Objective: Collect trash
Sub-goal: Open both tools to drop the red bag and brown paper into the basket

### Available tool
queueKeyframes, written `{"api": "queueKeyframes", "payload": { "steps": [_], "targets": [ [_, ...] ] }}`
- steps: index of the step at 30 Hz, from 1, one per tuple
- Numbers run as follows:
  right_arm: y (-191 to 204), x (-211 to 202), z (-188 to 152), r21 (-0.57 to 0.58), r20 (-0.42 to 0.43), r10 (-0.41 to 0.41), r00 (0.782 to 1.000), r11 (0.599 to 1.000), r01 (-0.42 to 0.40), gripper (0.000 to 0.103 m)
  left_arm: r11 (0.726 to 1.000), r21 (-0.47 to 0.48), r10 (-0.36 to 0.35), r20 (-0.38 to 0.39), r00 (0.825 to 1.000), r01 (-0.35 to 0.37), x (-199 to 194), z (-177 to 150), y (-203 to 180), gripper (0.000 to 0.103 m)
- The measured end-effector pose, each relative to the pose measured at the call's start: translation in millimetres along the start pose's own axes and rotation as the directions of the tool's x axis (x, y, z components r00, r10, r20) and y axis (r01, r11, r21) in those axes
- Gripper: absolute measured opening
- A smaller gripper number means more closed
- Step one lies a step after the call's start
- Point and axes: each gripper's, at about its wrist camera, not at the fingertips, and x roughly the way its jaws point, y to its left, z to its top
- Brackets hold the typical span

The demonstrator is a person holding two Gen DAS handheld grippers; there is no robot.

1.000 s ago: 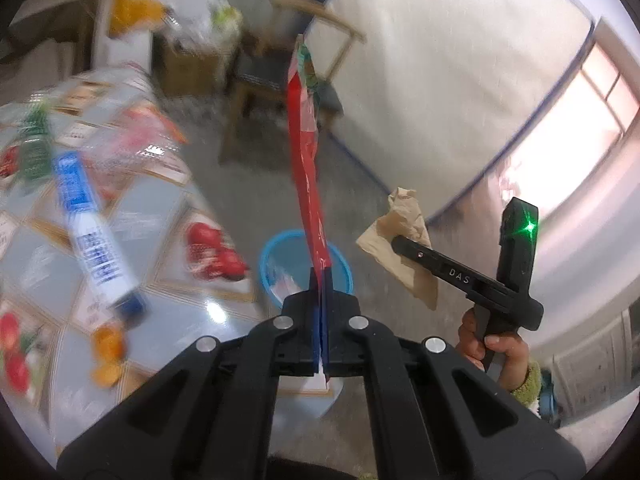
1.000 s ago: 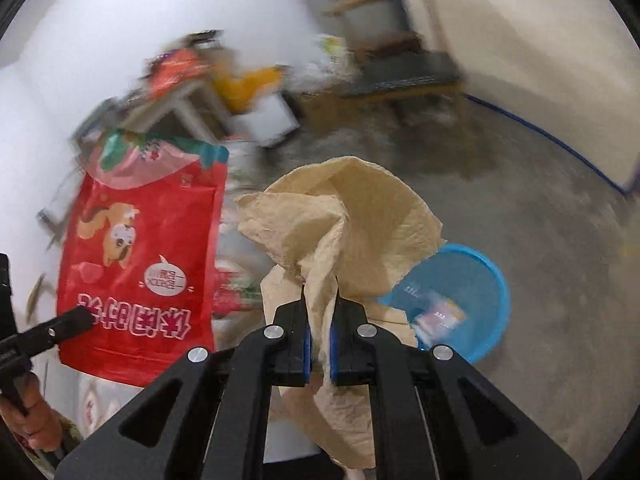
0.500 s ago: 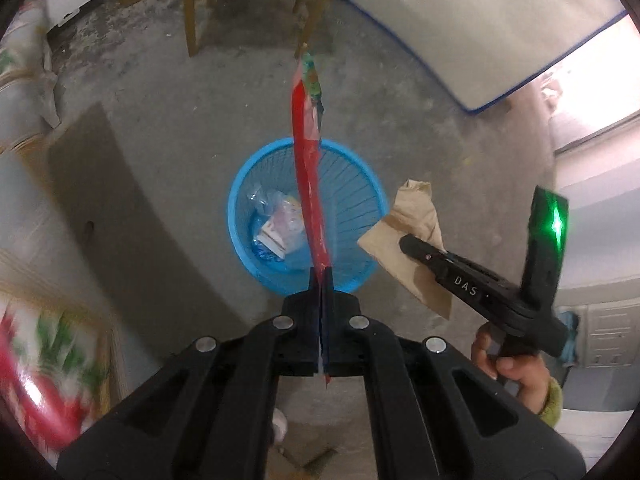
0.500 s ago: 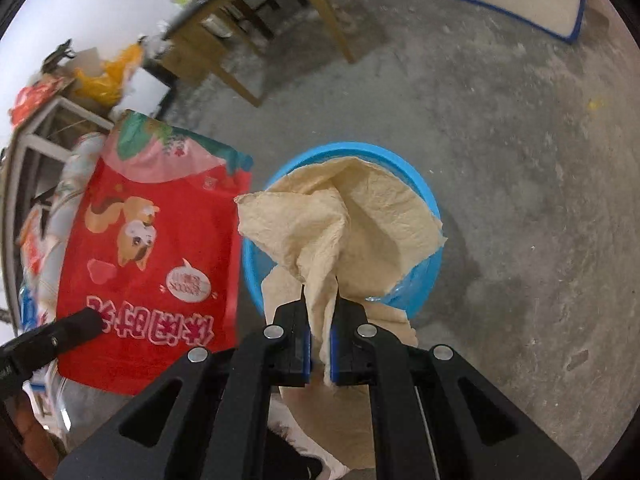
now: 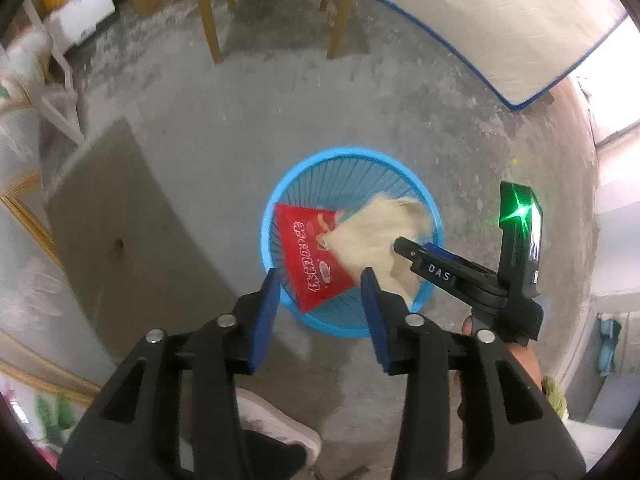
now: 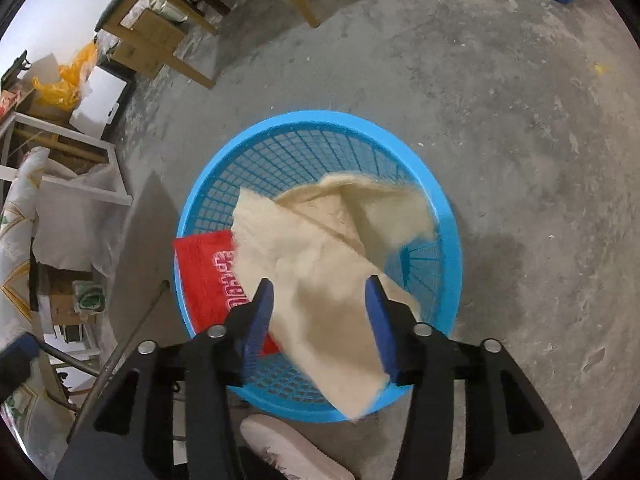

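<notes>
From the left wrist, the blue basket (image 5: 352, 168) stands on the concrete floor (image 5: 240, 128); inside it a red snack bag (image 5: 308, 256) lies flat with white lettering up, and a blurred tan paper (image 5: 384, 232) overlaps the bag's right edge; the left tool (image 5: 320, 312) is above the basket's near rim, its jaws opening, nothing pinched between the blue pads; this view alone shows the right tool (image 5: 412, 250) from the side, with a green light on its body and a hand (image 5: 520, 356) under it, its tip against the paper.

From the right wrist, the paper (image 6: 320, 272) is a large creased, folded sheet, hiding most of the bag (image 6: 208, 276); the basket's (image 6: 304, 148) mesh wall shows plainly here; the right tool (image 6: 318, 312) has its jaws opening, the paper between the pads but loose; a pale shoe (image 6: 288, 452) sits by the basket's near rim.
</notes>
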Motion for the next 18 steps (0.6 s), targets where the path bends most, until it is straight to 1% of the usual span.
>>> {"api": "queueKeyframes", "payload": {
  "steps": [2,5,7,10,12,14,15,18],
  "targets": [
    [-4,-6,-3,0.013,0.017,0.006,1.0,1.0,-0.007,0.053,1.0,0.015,0.007,0.024,1.0,-0.007,-15,-2,-4,0.05],
    [-11,-20,-6,0.032,0.045,-0.001,0.999,0.999,-0.001,0.053,1.0,0.015,0.006,0.056,0.998,-0.007,-39,-6,-6,0.057],
    [-14,-32,-9,0.041,0.065,0.008,0.998,0.999,-0.011,0.053,1.0,0.013,0.007,0.08,0.997,-0.008,-57,-13,-5,0.059],
    [-12,-56,-20,0.028,0.098,0.023,0.995,0.999,-0.026,0.054,1.0,0.01,-0.006,0.138,0.99,0.005,-92,-30,-3,0.067],
    [-10,-69,-27,0.014,0.11,0.03,0.993,0.999,-0.032,0.058,1.0,0.003,-0.013,0.177,0.984,0.012,-114,-48,1,0.071],
    [-4,-87,-41,-0.009,0.126,0.047,0.991,0.999,-0.046,0.063,0.999,0.0,-0.031,0.204,0.978,0.032,-136,-71,7,0.075],
    [-1,-94,-46,-0.017,0.129,0.05,0.99,0.999,-0.048,0.065,0.999,-0.003,-0.04,0.217,0.975,0.042,-147,-84,10,0.076],
    [10,-120,-65,-0.061,0.129,0.072,0.989,0.996,-0.065,0.066,0.997,-0.015,-0.065,0.252,0.966,0.071,-172,-122,26,0.077]
  ]
}}
